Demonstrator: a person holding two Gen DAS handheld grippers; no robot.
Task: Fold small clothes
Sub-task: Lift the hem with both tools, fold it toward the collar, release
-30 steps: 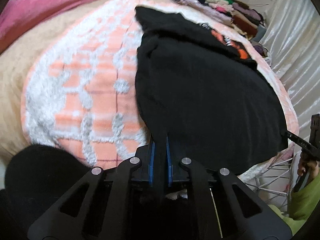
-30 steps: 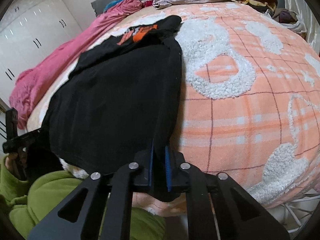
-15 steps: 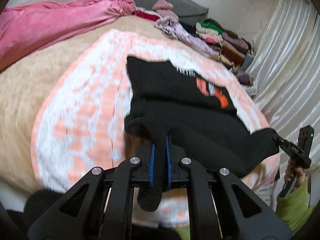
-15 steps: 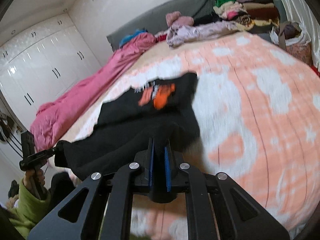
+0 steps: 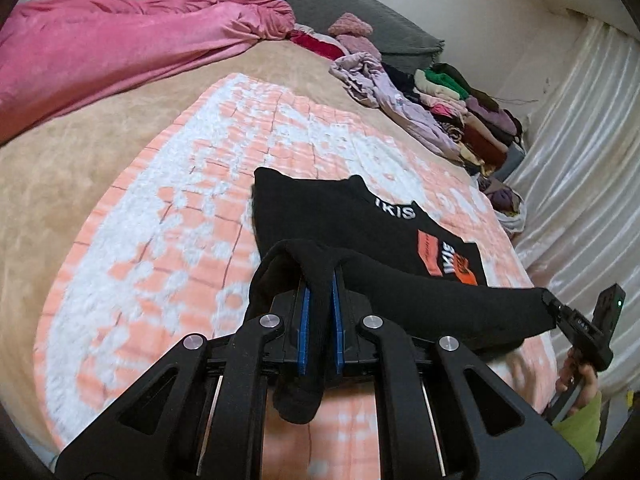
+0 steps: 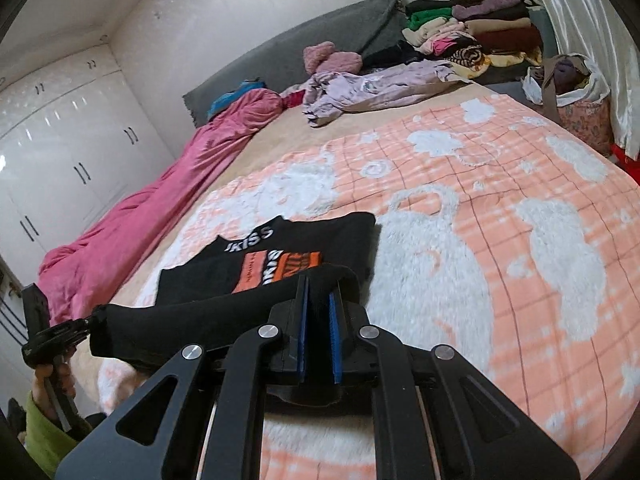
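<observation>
Tongs on both sides are pinching the same black garment [image 5: 372, 236]. The left tongs [image 5: 319, 292] are pressed together on one corner of its near hem, with a tail of black cloth hanging out below the blue pads. The right tongs [image 6: 316, 300] clamp the opposite corner in the same way, the fabric bunched between their blue pads.

Between the two grips the hem is stretched into a raised black band, held up off the bed and folded back over the rest of the garment. The far part of the garment lies flat on the peach-and-white blanket [image 6: 500, 216], its white lettering and orange print facing up. In the left wrist view the right tongs show at the right edge, held by a hand [image 5: 580, 376] in a green sleeve.

Beyond the blanket, a pink quilt [image 5: 100, 52] runs along one side of the bed. A lilac garment [image 6: 380, 84] and a stack of folded clothes [image 6: 472, 36] sit near the grey headboard [image 6: 320, 36].
</observation>
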